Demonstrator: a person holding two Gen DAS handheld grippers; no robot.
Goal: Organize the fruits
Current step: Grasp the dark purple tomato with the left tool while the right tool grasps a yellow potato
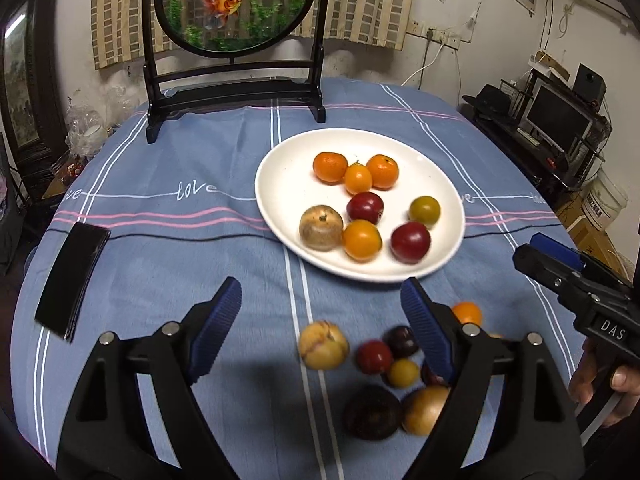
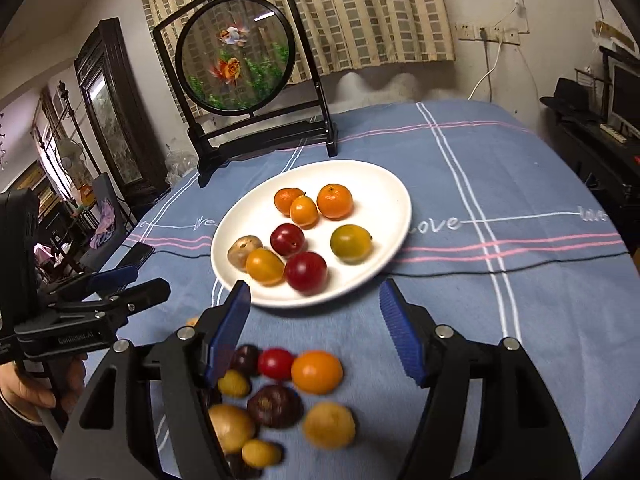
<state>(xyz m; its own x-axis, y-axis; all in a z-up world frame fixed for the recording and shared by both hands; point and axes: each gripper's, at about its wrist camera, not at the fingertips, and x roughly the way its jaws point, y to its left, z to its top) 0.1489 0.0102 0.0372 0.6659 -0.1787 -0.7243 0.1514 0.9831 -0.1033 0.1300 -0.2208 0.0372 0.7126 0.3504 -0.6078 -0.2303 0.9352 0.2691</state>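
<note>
A white plate (image 1: 280,152) (image 2: 384,192) on the blue cloth holds several fruits: small oranges (image 1: 330,167) (image 2: 335,201), red plums (image 1: 410,242) (image 2: 305,272), a brownish fruit (image 1: 321,227) and a greenish one (image 2: 351,243). Nearer me, a loose pile of fruits (image 1: 384,368) (image 2: 280,392) lies on the cloth, blurred. My left gripper (image 1: 320,292) is open above the pile's left side, gripping nothing. My right gripper (image 2: 314,292) is open over the pile, also gripping nothing. Each gripper shows at the edge of the other's view, the right gripper (image 1: 532,254) and the left gripper (image 2: 148,280).
A black-framed round fish screen (image 1: 234,4) (image 2: 234,54) stands at the back of the table. A flat black object (image 1: 72,276) lies at the left. A thin black cable (image 2: 520,266) crosses the cloth by the plate. A hand (image 1: 608,384) holds the right gripper's handle.
</note>
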